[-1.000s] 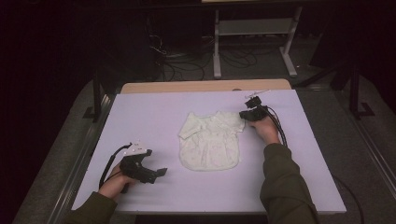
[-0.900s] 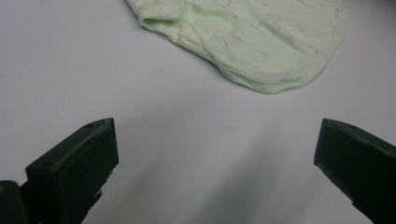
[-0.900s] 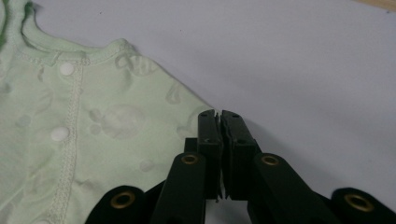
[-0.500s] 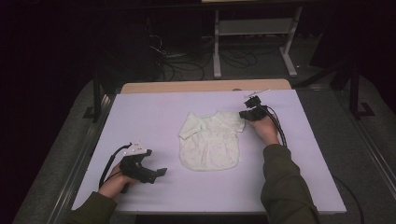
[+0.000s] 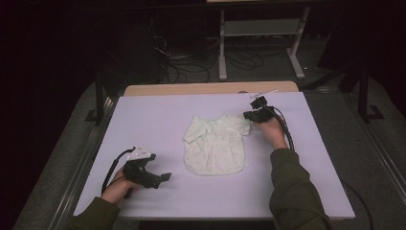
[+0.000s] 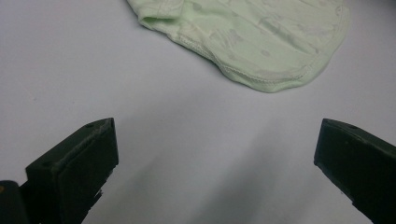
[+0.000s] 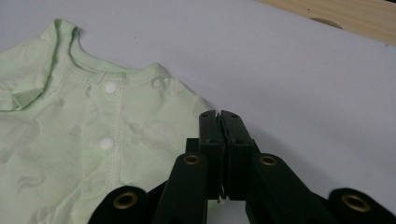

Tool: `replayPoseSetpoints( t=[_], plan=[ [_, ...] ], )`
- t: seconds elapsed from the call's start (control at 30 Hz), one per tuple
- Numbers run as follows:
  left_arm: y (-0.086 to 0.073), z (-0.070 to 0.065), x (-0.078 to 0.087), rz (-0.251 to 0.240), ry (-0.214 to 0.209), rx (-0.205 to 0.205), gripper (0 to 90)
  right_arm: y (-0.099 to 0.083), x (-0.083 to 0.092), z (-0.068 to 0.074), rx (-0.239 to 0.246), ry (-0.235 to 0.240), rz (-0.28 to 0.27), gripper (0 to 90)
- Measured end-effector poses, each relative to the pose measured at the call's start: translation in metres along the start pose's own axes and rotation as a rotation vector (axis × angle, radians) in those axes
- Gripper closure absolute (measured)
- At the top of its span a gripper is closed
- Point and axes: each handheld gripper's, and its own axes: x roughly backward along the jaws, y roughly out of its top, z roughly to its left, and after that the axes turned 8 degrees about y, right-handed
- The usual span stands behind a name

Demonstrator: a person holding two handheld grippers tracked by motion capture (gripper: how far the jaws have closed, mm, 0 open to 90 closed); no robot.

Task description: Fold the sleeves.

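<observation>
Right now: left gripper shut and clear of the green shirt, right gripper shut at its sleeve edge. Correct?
Not quite. The left gripper is open, jaws wide apart over bare table, as the left gripper view shows. It is clear of the green shirt; the right gripper is shut at the sleeve edge.

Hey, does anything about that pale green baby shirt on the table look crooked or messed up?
The pale green snap-front baby shirt lies mostly flat on the white table, but one sleeve is folded in on itself. The other sleeve's edge sits at the shut right gripper.
</observation>
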Motion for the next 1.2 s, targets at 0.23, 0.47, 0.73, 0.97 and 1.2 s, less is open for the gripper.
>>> replayPoseSetpoints(
  t=[0.23, 0.47, 0.73, 0.97, 1.2],
  plan=[
    [0.0, 0.0, 0.0, 0.003, -0.002, -0.001, 0.0, 0.002, 0.0, 0.007, 0.02, 0.015, -0.001, 87.0],
    [0.0, 0.0, 0.0, 0.004, -0.006, -0.002, 0.0, 0.006, -0.001, 0.015, 0.042, 0.032, -0.006, 87.0],
    [0.0, 0.0, -0.001, 0.004, -0.006, -0.002, 0.0, 0.007, -0.004, 0.02, 0.056, 0.043, 0.001, 87.0],
    [0.0, -0.001, -0.001, 0.005, -0.007, -0.007, 0.0, 0.008, -0.01, 0.026, 0.065, 0.056, 0.004, 87.0],
    [0.0, -0.001, -0.001, 0.004, -0.007, -0.007, 0.0, 0.01, -0.013, 0.032, 0.083, 0.062, 0.012, 87.0]
  ],
)
